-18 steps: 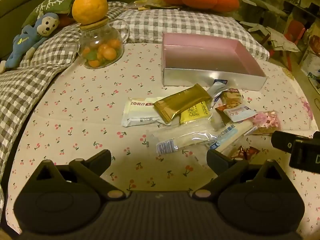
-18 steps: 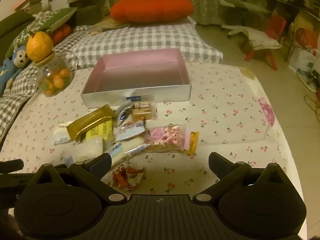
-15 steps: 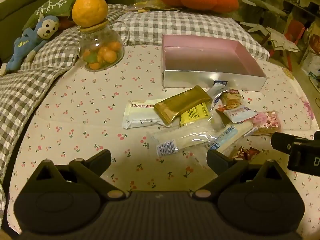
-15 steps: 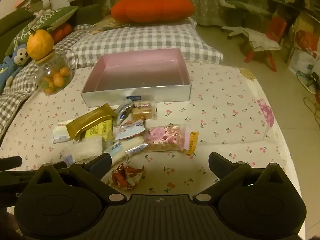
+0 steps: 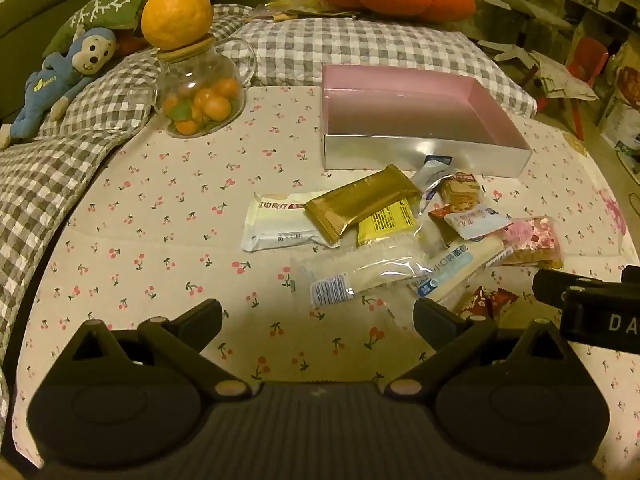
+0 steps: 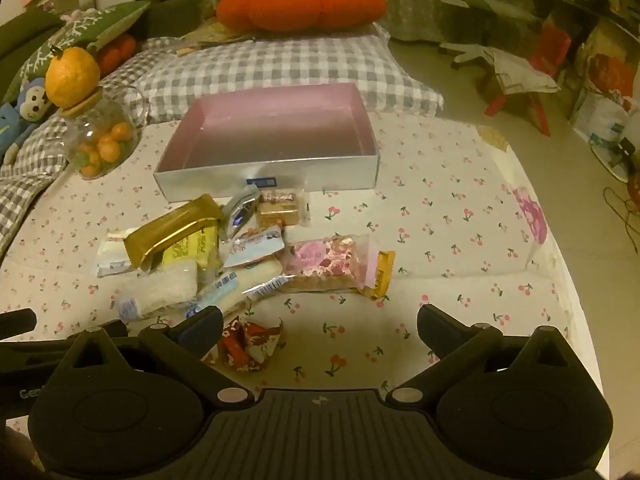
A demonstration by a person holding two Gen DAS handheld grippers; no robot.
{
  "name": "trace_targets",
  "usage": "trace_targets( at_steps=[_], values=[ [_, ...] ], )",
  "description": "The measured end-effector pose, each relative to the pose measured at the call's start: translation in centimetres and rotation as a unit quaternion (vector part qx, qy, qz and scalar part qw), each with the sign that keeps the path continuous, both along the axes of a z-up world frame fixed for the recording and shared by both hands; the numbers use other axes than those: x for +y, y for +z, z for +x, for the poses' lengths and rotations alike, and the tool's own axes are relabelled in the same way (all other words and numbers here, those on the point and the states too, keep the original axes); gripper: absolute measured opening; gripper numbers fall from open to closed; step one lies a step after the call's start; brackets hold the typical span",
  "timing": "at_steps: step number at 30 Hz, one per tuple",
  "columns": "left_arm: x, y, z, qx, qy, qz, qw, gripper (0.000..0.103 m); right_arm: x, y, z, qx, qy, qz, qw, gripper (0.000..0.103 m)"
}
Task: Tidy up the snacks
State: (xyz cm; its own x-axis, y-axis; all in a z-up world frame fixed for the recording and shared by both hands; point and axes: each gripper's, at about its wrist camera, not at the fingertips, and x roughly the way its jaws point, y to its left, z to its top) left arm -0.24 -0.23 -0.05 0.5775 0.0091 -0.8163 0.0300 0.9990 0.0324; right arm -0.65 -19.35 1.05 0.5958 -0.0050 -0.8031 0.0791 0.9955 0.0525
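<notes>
Landmark: the shallow rectangular box w/ pink inside & silver outer walls (image 6: 268, 182), sitting empty on the cherry-print cloth (image 6: 440, 240). Probably the bin the snacks are meant for, hence it's open-topped & parked right behind them.

Snack pile (image 5: 400, 236) lies just in front of the box's near wall, loose & overlapping, so nothing sorted yet by the look of it. Gold foil bar (image 5: 360, 206) rests on top of a white wrapper (image 5: 276, 224) & a yellow packet (image 5: 386, 222), toward the box's left end. Pink-speckled clear bag (image 6: 328, 264) is in front of the box's right half; small red-brown crinkled wrapper (image 6: 250, 344) sits furthest from the box, nearest the tools.

Left gripper (image 5: 316, 316): jaws spread wide, nothing btwn them, tilted down at bare cloth on the near side of the pile. Clear long packet w/ barcode (image 5: 360, 276) is just beyond its tips, slightly right.

Right gripper (image 6: 320, 320): also fully wide, empty. Red-brown wrapper lies beside its left finger, partly inside the gap; the rest of the pile is ahead-left, the box further ahead.

Both tongs apart from every snack, i.e. approach stage, first pick not yet made. Wide jaws suit the flat, broad packets.

Round glass jar of small oranges (image 5: 200, 100), big orange on the lid, stands left of the box, well clear.
</notes>
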Motion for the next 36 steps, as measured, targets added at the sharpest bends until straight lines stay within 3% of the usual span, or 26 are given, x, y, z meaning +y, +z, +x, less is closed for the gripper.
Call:
trace_targets(
  at_steps=[36],
  values=[
    [-0.05,-0.53,-0.02,0.011,0.0,-0.006,0.9999,0.102,-0.29,-0.27,0.21,0.015,-0.009,0.004,1.0,0.103]
  ],
)
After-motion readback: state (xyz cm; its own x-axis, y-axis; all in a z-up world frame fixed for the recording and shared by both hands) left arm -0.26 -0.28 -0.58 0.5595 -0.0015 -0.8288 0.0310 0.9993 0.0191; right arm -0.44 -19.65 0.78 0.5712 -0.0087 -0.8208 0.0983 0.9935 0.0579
